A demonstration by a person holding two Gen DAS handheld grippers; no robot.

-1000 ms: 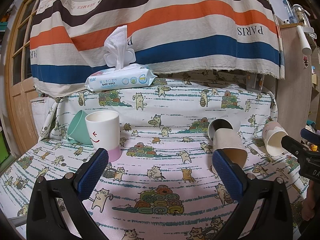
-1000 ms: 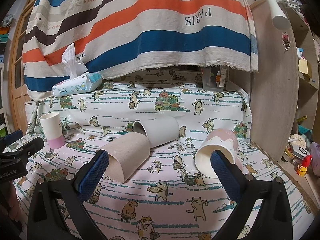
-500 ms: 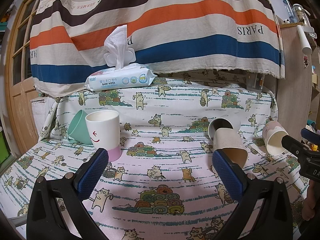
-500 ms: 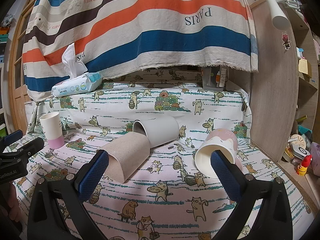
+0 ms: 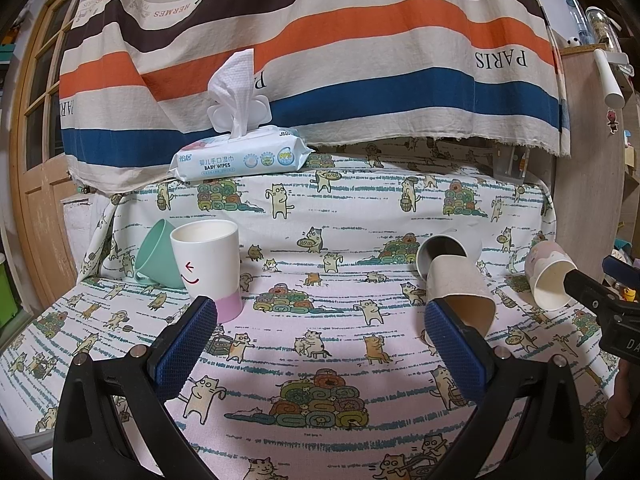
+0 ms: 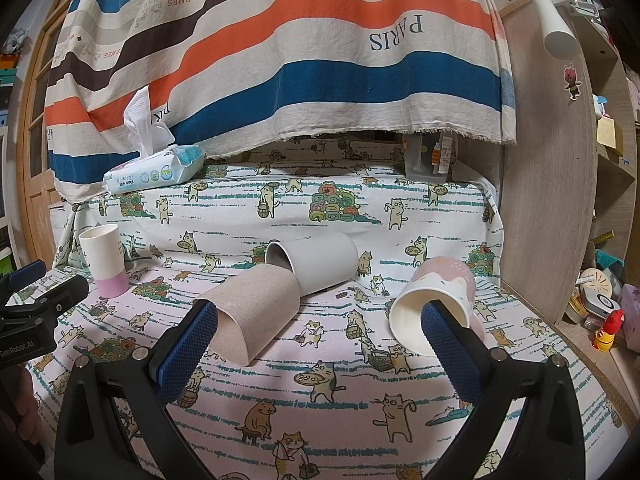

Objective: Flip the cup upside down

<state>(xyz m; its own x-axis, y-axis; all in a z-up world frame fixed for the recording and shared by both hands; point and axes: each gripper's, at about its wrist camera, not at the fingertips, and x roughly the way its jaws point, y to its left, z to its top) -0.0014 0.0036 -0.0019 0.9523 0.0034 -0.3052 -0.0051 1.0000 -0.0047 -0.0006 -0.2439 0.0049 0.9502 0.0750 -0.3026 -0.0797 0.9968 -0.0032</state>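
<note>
The white cup with pink base (image 5: 208, 268) stands upright on the cat-print cloth (image 5: 320, 344). Behind it, a green cup (image 5: 154, 256) is half hidden. To its right lie a beige cup (image 6: 256, 312), a grey cup (image 6: 320, 260) partly covered by the beige one, and a pink-white cup (image 6: 436, 304). The left gripper (image 5: 320, 344) and the right gripper (image 6: 320, 344) are both wide and hold nothing.

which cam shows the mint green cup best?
Left wrist view: the tilted mint green plastic cup shows beside and partly behind the upright white cup with the pink base. Right wrist view: I cannot make it out.
</note>
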